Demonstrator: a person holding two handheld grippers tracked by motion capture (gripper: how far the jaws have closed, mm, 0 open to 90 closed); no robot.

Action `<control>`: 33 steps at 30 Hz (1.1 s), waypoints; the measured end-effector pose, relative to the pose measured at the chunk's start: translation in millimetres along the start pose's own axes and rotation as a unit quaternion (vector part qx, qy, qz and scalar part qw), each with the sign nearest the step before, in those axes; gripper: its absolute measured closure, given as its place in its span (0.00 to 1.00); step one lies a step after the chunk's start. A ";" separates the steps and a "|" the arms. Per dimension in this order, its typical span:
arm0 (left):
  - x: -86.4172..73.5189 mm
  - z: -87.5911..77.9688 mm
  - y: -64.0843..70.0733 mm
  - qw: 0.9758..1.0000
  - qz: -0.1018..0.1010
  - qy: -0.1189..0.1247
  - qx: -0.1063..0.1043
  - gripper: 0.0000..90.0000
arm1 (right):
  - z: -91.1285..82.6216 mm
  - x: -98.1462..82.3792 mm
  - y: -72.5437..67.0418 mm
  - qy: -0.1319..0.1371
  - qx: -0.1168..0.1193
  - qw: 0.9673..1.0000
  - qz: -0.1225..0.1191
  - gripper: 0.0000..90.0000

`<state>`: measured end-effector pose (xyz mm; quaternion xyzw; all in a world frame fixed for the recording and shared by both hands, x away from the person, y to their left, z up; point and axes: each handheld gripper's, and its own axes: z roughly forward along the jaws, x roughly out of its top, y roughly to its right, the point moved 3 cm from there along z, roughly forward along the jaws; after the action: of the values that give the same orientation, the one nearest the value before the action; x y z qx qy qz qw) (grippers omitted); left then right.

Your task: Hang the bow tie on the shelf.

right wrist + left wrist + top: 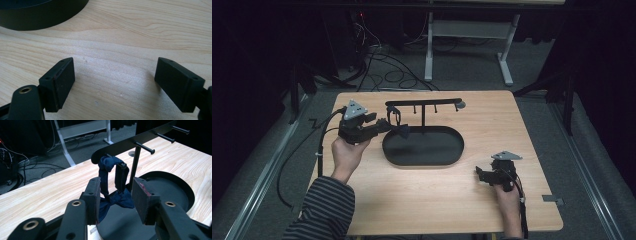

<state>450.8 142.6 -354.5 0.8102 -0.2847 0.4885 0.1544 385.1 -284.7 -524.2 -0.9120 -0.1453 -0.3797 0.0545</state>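
Note:
A black peg rack (424, 103) rises from a black oval tray (432, 150) at the middle of the wooden table. A dark blue bow tie (398, 129) hangs by its strap from the rack's leftmost peg, with the bow low over the tray's left rim. My left gripper (384, 126) reaches in from the left. In the left gripper view the jaws of my left gripper (117, 200) stand apart around the bow of the bow tie (107, 165), and the cloth brushes the left pad. My right gripper (479, 175) rests open near the table's right front, and my right gripper (115, 82) has bare wood between its jaws.
Several bare pegs stick out along the rack bar (130, 143). The tray's rim (45, 17) lies ahead of the right gripper. A small metal bracket (553, 200) sits at the table's right edge. Cables and a white table frame (429, 45) lie on the floor beyond.

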 end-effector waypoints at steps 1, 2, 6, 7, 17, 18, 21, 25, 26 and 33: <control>-0.8 -1.4 -0.5 1.000 -0.004 0.001 -0.001 0.64 | 0.0 0.0 0.1 0.000 0.000 1.000 0.000 0.20; -1.6 -2.8 -1.0 1.000 -0.007 0.003 -0.001 0.64 | 0.0 0.0 0.0 0.000 0.000 1.000 0.000 0.20; -5.9 -9.1 -0.8 1.000 -0.010 0.010 -0.002 0.62 | 0.0 0.0 -0.2 -0.001 -0.001 1.000 0.000 0.20; -7.6 -10.6 -0.5 1.000 -0.011 0.013 -0.001 0.62 | 0.0 0.0 -0.1 0.000 -0.001 1.000 -0.001 0.20; -25.6 -25.7 -5.7 0.999 -0.036 0.028 -0.001 0.62 | 0.1 0.1 -0.2 0.000 -0.001 1.000 0.000 0.20; -26.5 -27.4 -5.6 0.999 -0.037 0.029 -0.002 0.62 | 0.1 0.1 -0.3 0.000 -0.001 1.000 0.001 0.20; -28.2 -32.7 -5.3 0.999 -0.039 0.034 -0.002 0.61 | 0.1 0.1 -0.2 0.000 -0.001 1.000 0.000 0.20; -30.4 -37.8 -5.3 0.999 -0.041 0.035 -0.003 0.61 | 0.1 0.1 -0.2 0.000 -0.001 1.000 0.000 0.20; -30.9 -38.8 -5.4 0.998 -0.043 0.035 -0.004 0.61 | 0.1 0.1 -0.2 0.000 -0.001 1.000 0.000 0.20; -35.1 -43.8 -3.2 0.998 -0.050 0.039 -0.008 0.61 | 0.1 0.1 -0.2 0.000 -0.001 1.000 0.000 0.20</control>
<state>409.3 179.2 -364.4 0.8025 -0.2417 0.5091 0.1960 385.2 -284.4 -524.2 -0.9121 -0.1446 -0.3798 0.0537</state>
